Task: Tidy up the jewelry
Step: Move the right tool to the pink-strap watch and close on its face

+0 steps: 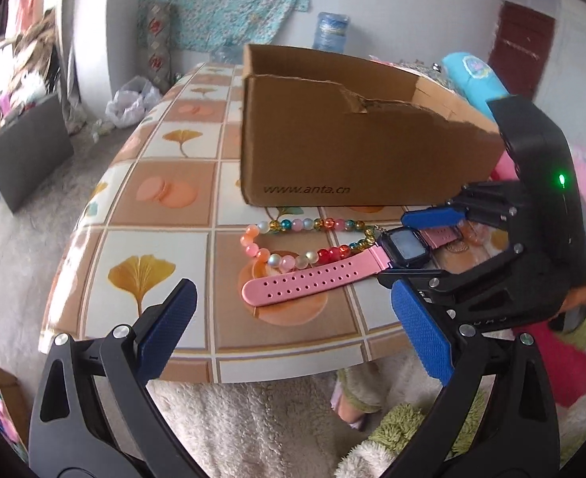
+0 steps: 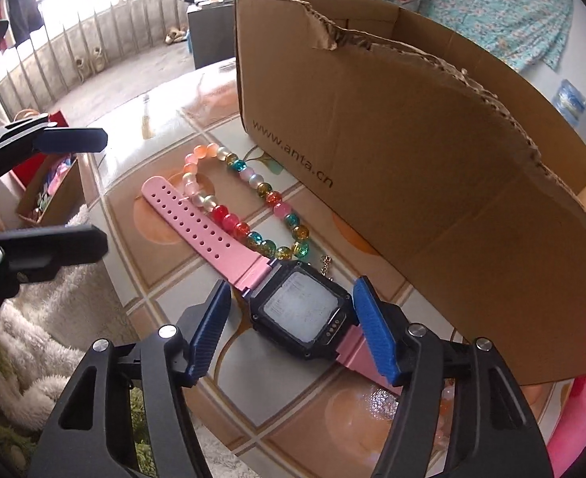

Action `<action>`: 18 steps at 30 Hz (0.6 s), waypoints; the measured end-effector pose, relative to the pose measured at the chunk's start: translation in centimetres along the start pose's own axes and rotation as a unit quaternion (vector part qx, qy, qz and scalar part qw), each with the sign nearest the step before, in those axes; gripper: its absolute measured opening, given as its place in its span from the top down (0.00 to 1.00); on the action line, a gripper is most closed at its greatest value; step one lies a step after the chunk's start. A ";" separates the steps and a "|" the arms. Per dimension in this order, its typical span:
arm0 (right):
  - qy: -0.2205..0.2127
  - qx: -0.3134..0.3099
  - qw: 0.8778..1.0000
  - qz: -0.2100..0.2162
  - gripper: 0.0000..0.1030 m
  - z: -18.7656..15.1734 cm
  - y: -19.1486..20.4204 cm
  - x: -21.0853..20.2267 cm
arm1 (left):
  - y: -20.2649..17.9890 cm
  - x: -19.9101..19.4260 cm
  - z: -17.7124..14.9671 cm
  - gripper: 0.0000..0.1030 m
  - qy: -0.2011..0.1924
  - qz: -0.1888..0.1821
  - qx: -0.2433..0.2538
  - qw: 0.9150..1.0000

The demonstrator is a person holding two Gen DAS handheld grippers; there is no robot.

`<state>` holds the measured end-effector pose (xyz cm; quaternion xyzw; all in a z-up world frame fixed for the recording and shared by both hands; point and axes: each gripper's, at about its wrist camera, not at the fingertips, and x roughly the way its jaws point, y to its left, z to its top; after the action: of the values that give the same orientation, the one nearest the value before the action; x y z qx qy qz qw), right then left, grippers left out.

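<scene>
Right tool point(image 2: 289, 334) straddling pink watch point(image 2: 299, 312) on worktop point(image 2: 165, 279), pads apart; left tool point(image 1: 289, 338) spread, empty.

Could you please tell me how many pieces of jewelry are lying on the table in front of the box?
2: a pink watch between the right gripper's fingers, and a beaded bracelet beside its strap. The cardboard box may hide more.

1 watch point(image 2: 299, 310), 1 bead bracelet point(image 2: 249, 203) (multicolour), 1 cardboard box point(image 2: 432, 183)
</scene>
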<state>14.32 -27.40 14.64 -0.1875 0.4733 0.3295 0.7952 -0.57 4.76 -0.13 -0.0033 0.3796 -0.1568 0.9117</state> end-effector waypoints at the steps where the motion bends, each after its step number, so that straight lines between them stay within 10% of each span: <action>1: 0.003 -0.003 1.000 0.001 0.42 -0.1 0.0 -0.1 | -0.4 0.0 -0.1 0.08 -0.003 -0.002 0.013 1.000; 6: 0.023 -0.017 1.000 0.013 0.48 0.2 -0.1 -0.2 | -2.1 0.4 -0.4 0.09 -0.012 -0.003 0.066 0.998; 18: 0.080 0.050 0.987 0.127 0.48 -0.4 -2.4 -0.9 | -6.3 1.9 -2.9 0.46 0.009 0.037 0.213 0.976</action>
<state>15.46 -29.66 15.20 -0.1118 0.5711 0.3875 0.7150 -3.11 -1.48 -2.72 0.2063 0.3454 -0.2001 0.8933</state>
